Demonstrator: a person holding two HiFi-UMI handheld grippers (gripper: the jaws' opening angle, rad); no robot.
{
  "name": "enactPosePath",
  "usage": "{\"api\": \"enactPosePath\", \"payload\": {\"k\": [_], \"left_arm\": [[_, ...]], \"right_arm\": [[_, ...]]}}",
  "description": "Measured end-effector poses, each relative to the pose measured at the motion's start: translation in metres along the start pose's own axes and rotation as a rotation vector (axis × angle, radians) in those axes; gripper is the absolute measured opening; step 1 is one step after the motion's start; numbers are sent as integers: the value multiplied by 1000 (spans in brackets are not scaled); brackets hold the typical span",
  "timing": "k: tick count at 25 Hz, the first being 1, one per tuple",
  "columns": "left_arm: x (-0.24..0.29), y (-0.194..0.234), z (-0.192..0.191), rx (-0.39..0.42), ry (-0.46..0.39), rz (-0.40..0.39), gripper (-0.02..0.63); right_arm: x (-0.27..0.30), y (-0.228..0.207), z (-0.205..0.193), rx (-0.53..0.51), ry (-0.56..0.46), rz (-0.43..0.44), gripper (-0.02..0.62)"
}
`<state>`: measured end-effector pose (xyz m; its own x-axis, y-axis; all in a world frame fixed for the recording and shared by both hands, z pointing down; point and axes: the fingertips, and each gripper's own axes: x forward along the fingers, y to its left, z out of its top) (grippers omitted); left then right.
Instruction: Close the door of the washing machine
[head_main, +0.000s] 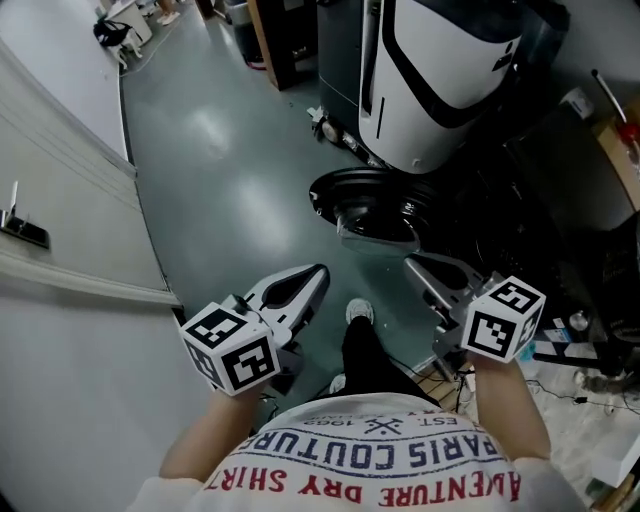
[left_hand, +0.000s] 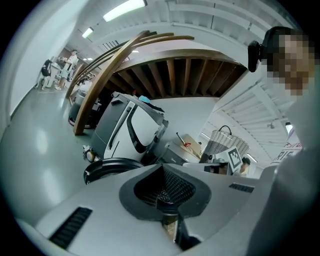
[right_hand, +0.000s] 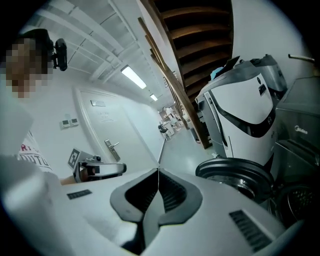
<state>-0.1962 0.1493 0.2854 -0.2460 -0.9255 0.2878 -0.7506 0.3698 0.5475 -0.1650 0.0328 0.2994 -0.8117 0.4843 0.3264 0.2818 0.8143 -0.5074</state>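
Approach step, nothing touched yet: washer door (head_main: 365, 200) hangs wide open at frame centre, just above left gripper (head_main: 318, 272) & right gripper (head_main: 410, 262), both w/ jaws pressed together, empty; next probably needs one reaching fwd to push it shut.

Round black washing machine door (head_main: 368, 203), swung open

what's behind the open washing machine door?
A white-and-black machine stands behind the door, on the grey floor. The floor directly under the door is covered.
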Motion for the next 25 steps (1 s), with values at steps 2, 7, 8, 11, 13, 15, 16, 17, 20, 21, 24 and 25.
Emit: {"api": "enactPosePath", "payload": {"k": [2,7,8,11,13,15,16,17,20,21,24,25], "left_arm": [[15,16,7,-11,9,18,25],[57,61,27,-67,54,63,25],[67,70,31,-73,63,66,25],[96,100,45,-91,81,71,25],[111,116,51,-114,93,79,25],[124,132,57,-125,100,93,25],[130,141,59,-126,104,105,25],[134,151,60,-126,110,118,25],[139,173,63,-134,123,141,25],[139,179,65,-137,123,141,25],[136,195,71,-149,120,138,25],[134,200,71,-159,121,134,25]], "right_arm": [[21,-26,14,9,6,-15,21],[78,-105,43,-71,77,-154,21],[90,-119,48,-89,92,-167,21],[126,-156,60,-116,137,-184,21],[147,-179,60,-119,187,-200,21],[167,-202,58,-151,250,-237,21],[176,-213,58,-179,281,-259,21],[186,-222,58,-203,309,-275,21],[211,-241,53,-226,378,-289,21],[218,-245,50,-225,399,-293,21],[235,-254,37,-207,452,-315,21],[239,-256,32,-197,470,-326,21]]}}
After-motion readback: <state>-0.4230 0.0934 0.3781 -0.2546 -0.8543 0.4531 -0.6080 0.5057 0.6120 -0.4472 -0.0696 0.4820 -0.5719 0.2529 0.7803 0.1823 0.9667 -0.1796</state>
